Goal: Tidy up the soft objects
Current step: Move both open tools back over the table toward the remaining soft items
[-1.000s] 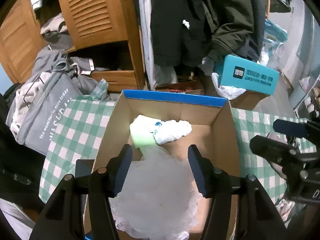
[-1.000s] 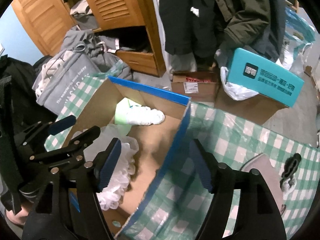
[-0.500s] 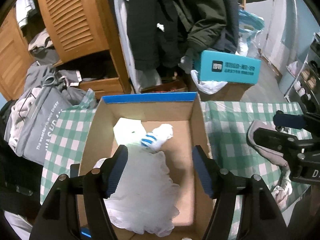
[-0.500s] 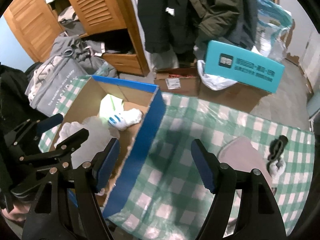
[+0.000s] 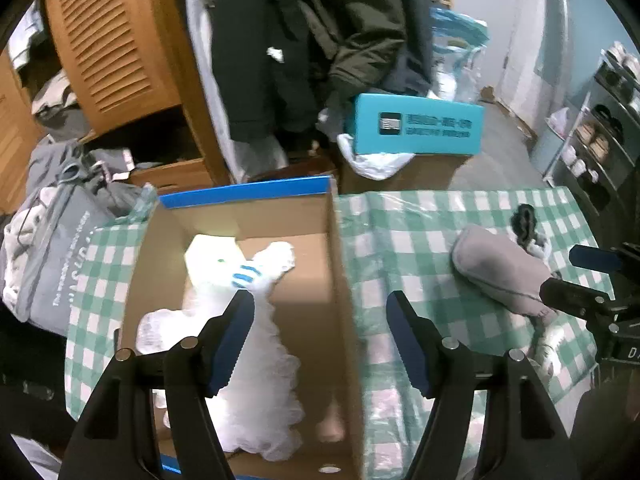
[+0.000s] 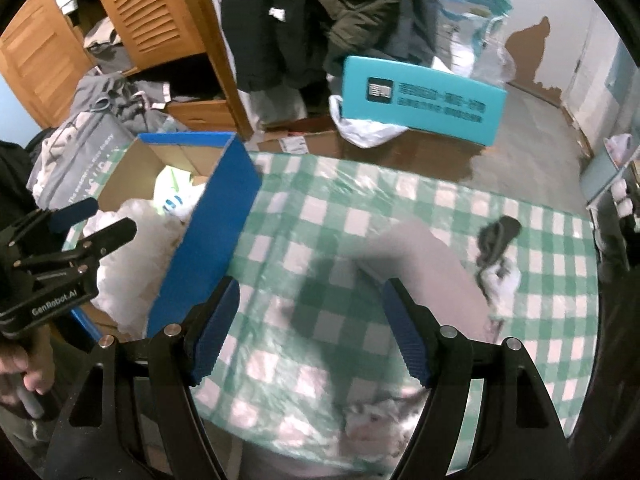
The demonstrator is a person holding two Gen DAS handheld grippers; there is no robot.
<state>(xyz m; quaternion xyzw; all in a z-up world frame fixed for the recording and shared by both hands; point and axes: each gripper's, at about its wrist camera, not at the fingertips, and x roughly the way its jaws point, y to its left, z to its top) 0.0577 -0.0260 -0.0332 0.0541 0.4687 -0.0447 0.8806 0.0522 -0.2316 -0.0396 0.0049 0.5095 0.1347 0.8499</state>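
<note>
- This is a lived-in room of a home, a bedroom or closet corner.
- At the far left stands a wooden wardrobe point(image 5: 116, 52) with louvred doors, open, with clothes spilling from its shelves.
- Dark coats and jackets point(image 5: 304, 40) hang at the far centre.
- A grey tote bag point(image 5: 60, 248) stuffed with laundry sits at the left, beside the table.
- A green-and-white checked tablecloth point(image 6: 400, 220) under clear plastic covers the near table.
- A teal carton point(image 6: 420, 100) and a white plastic bag point(image 6: 360, 130) rest on brown boxes on the floor beyond.
- At the far right a metal rack point(image 5: 600, 120) holds pairs of shoes.
</note>
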